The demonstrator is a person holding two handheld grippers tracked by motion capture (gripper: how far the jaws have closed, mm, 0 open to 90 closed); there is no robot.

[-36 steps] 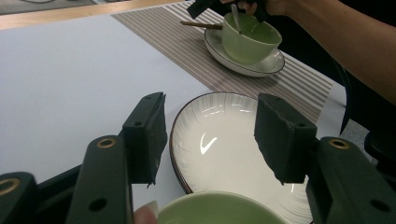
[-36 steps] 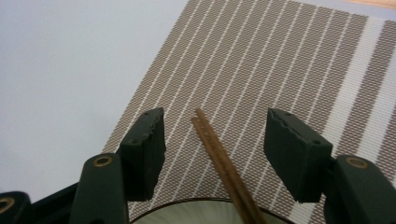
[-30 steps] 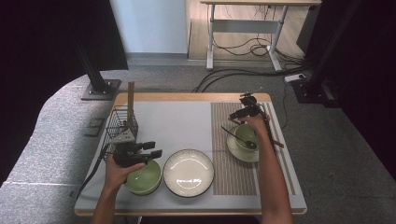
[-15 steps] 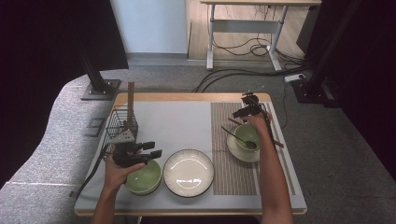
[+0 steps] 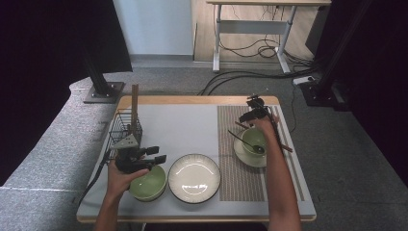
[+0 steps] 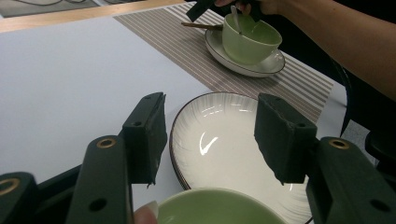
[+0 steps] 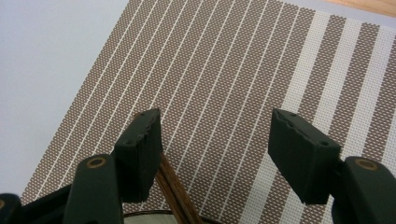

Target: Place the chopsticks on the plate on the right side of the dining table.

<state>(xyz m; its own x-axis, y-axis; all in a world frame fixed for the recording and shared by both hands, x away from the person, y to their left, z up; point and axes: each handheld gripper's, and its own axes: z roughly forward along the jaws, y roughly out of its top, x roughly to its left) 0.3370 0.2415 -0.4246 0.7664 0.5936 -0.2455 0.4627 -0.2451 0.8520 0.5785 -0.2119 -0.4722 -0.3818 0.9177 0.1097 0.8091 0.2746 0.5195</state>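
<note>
The chopsticks [image 7: 175, 196] are what I am working toward: in the right gripper view a dark wooden pair runs up from the bottom edge, its tips just inside and against the left-hand pad of my right claw [image 7: 215, 140], slanting away over the striped placemat [image 7: 233, 70]. The long axis runs roughly along the claw's own line of sight, not across the gap, so I judge the coming move turns on whether I rotate or shift sideways to bring the sticks between the pads. The right claw stands wide open with nothing in it. From the high view, the sticks [image 5: 284, 144] lie by the right edge of the worktop [image 5: 192, 120], just beside the cup and saucer [image 5: 250, 147], which holds a spoon [image 5: 245, 141]; my right hand sits over that cup toward the far right corner, clearly the nearer hand. My left claw [image 5: 154, 154] is well apart, near the front left corner, open too and holding nothing, hovering over a green bowl [image 5: 149, 183] with a white plate [image 5: 194, 177] beside it and a wire basket [image 5: 125, 130] behind. The left gripper view shows the plate [image 6: 219, 149] between its spread pads and the bowl's rim [image 6: 219, 210] below. The high view cannot tell me how near the pad is to the sticks; the right gripper view can.
</note>
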